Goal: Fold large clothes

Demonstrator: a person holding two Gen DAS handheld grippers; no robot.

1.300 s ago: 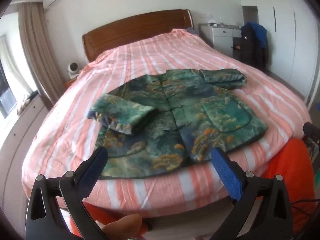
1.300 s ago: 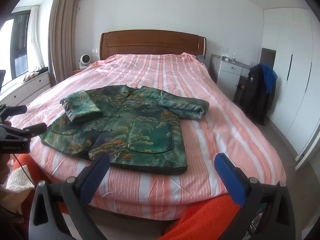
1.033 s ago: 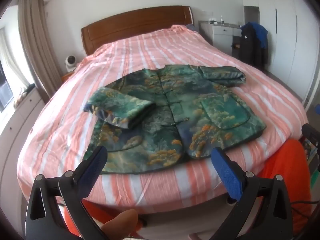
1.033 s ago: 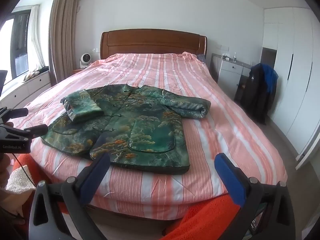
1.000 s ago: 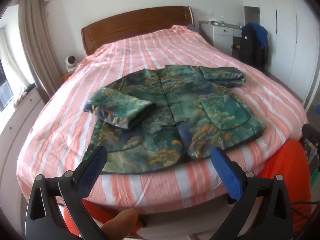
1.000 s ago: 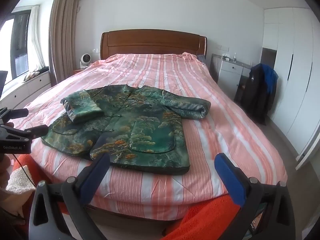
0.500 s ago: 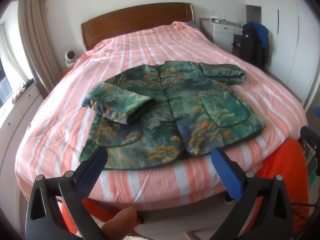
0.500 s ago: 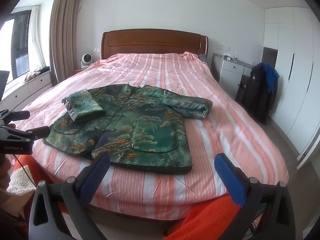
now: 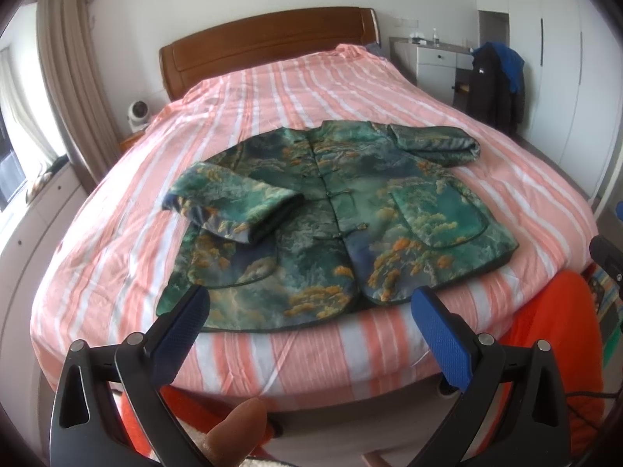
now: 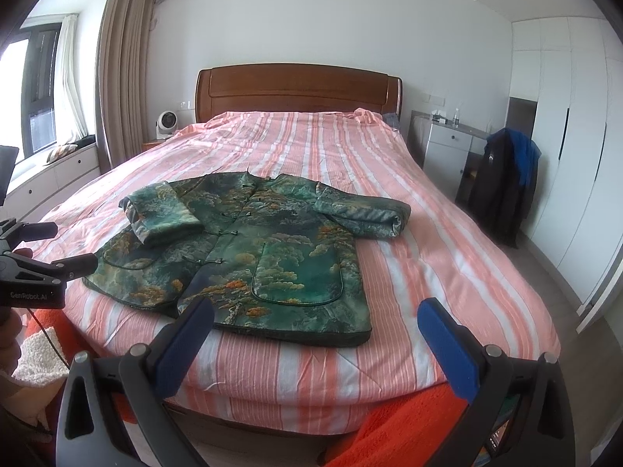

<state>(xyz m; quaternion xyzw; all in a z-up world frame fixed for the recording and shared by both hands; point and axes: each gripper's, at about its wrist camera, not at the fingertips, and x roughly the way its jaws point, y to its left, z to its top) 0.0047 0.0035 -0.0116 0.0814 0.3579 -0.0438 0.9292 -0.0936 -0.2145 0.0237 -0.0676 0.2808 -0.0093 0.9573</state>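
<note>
A green patterned jacket lies flat, front up, near the foot of the bed; it also shows in the right wrist view. Its left sleeve is folded in over the chest. Its right sleeve lies bunched out to the right. My left gripper is open and empty, held over the foot edge just short of the hem. My right gripper is open and empty, also short of the hem, towards the jacket's right side. The left gripper also shows at the left of the right wrist view.
The bed has a pink striped cover and a wooden headboard. An orange cloth hangs by the foot at the right. A dark coat hangs by a white cabinet on the right. A small fan stands on the left.
Both grippers have moved a little closer to the bed, so the jacket sits larger and nearer in both views. The jacket has not moved. Both grippers stay open.
</note>
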